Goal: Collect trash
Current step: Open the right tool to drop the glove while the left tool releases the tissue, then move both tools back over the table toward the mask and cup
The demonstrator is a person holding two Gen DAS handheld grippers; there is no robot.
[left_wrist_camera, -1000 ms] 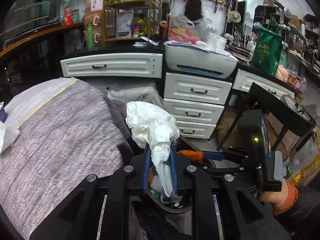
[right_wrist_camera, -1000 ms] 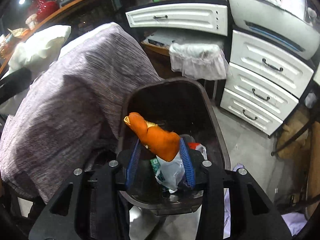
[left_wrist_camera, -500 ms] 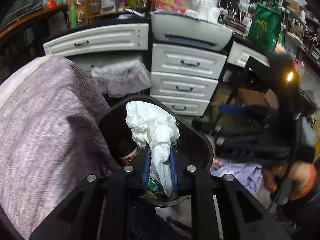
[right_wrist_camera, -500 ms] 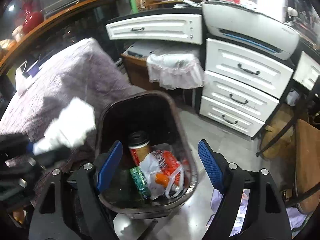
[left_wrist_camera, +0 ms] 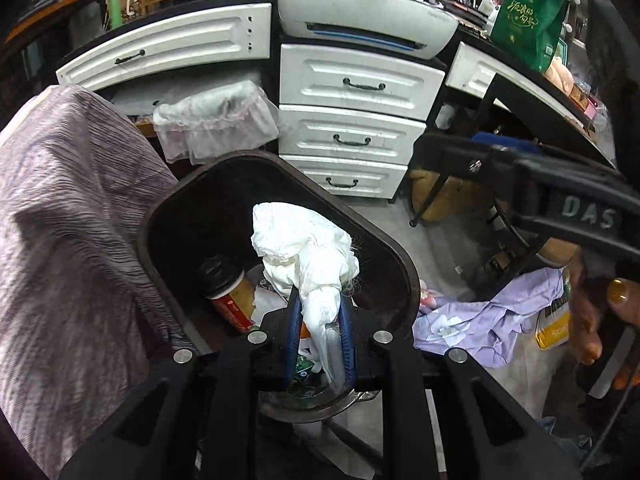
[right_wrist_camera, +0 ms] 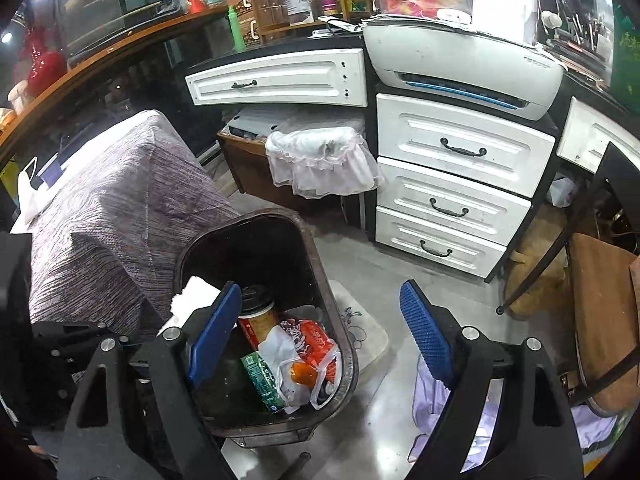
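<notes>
My left gripper (left_wrist_camera: 320, 332) is shut on a crumpled white tissue wad (left_wrist_camera: 304, 256) and holds it over the open dark brown trash bin (left_wrist_camera: 384, 248). The bin also shows in the right wrist view (right_wrist_camera: 316, 264). It holds a coffee cup (right_wrist_camera: 258, 312), a green packet (right_wrist_camera: 260, 376), a white plastic bag (right_wrist_camera: 280, 356) and an orange piece (right_wrist_camera: 302, 372). My right gripper (right_wrist_camera: 320, 336) is open and empty, above the bin's right rim. A corner of the white wad (right_wrist_camera: 192, 294) shows past its left finger.
A purple-grey cloth-covered table (left_wrist_camera: 68, 216) stands left of the bin. White drawers (left_wrist_camera: 352, 112) and a printer (left_wrist_camera: 360, 28) are behind it. A bin with a white liner (left_wrist_camera: 212, 120) sits under the counter. Lilac cloth (left_wrist_camera: 500, 316) lies on the floor at right.
My right gripper opened and dropped the orange piece into the bin, then drew back and up. My left gripper moved over the bin, still holding the white wad.
</notes>
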